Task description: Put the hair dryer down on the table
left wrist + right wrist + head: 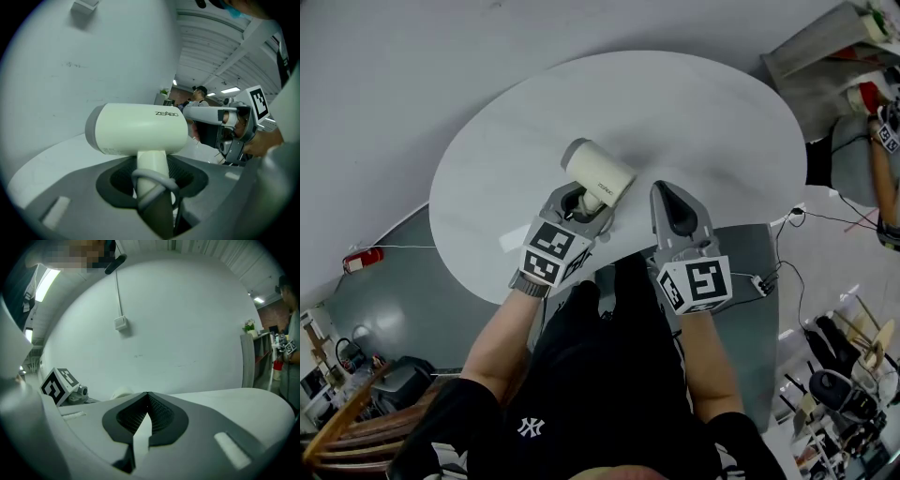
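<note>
left gripper: clamped on the handle of the hair dryer. In the left gripper view the handle runs down between the jaws, with a grey loop, probably cord, around it.
hair dryer: cream barrel, grey rear cap. It is held over the near part of the table, barrel crosswise to the jaws and handle pointing back into the gripper. No view settles whether it touches the top.
table: round, white. The top is bare ahead of and beside the dryer.
right gripper: just beside the dryer on its right, over the table edge. Its own view shows the jaw tips pressed together with nothing between them.
step (judged): put-down underway, not finished, since the dryer is in the grip and not released.
next move (judged): lower until the barrel rests on the table, probably on its side. Then spread the left jaws and back off along the handle line without snagging the loop.
risk (judged): the round barrel could roll once let go.
</note>
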Available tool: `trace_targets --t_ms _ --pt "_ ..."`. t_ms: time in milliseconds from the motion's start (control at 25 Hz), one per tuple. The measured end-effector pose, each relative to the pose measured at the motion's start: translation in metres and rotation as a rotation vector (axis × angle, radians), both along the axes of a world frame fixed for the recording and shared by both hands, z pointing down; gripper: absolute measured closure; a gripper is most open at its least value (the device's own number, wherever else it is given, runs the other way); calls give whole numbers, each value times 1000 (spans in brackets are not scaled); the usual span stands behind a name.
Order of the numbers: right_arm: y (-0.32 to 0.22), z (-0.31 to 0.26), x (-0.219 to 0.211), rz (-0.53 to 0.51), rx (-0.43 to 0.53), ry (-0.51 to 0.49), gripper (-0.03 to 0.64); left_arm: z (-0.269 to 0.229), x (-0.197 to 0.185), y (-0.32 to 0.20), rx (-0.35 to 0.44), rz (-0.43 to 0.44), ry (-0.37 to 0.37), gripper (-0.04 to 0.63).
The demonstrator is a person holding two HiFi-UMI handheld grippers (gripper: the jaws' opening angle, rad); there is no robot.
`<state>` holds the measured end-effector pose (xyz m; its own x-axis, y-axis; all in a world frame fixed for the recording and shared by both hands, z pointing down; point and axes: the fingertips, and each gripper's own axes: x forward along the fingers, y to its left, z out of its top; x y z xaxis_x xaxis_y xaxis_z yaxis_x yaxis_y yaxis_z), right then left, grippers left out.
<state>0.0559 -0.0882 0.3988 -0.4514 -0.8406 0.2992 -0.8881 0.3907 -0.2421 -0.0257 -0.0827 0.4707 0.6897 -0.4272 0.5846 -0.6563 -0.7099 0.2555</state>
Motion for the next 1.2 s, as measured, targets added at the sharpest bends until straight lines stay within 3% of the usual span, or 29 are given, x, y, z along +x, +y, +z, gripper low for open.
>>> trace_targets --t_ms 400,1200 --pt "-27 50 9 -11 -77 -17 595 68 2 -26 -77 -20 -102 396" --pt "-46 85 32 -9 -140 -54 595 130 21 -47 -198 -36 -220 394"
